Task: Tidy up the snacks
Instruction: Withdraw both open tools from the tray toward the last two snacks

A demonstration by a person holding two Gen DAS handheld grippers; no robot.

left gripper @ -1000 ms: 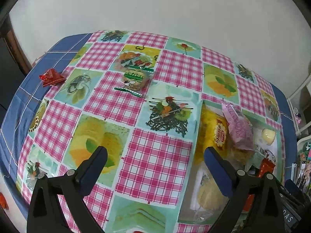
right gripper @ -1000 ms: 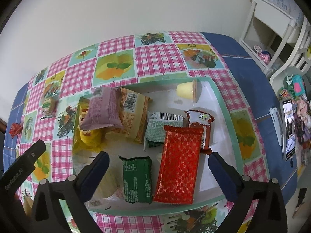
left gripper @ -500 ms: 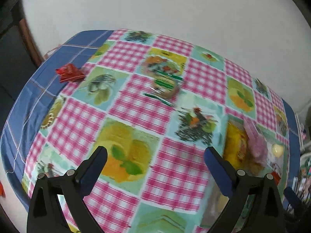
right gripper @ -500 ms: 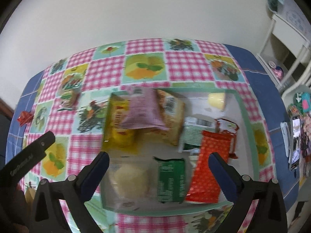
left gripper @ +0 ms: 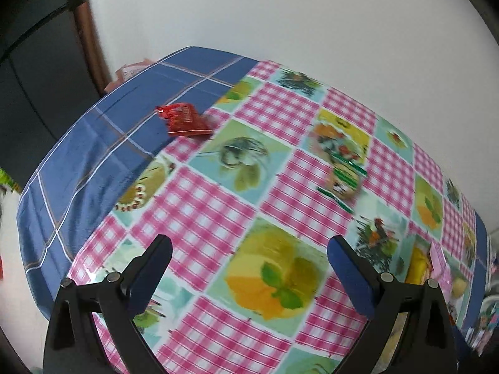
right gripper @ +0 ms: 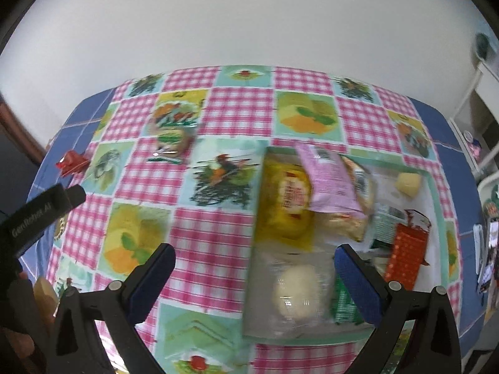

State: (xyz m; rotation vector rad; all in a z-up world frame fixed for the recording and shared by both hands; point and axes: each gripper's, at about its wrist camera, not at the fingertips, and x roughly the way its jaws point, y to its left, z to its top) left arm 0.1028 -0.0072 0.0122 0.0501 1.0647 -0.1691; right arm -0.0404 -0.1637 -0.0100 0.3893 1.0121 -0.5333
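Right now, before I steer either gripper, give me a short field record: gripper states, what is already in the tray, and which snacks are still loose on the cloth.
left gripper: open, empty, above the patterned tablecloth
right gripper: open, empty, near the tray's left edge
white tray with green rim: holds several packets, among them a yellow packet, pink packet and red patterned packet
loose snacks: small red packet on the blue cloth border; clear green-trimmed packet on the chequered part
image quality: motion blur, labels unreadable
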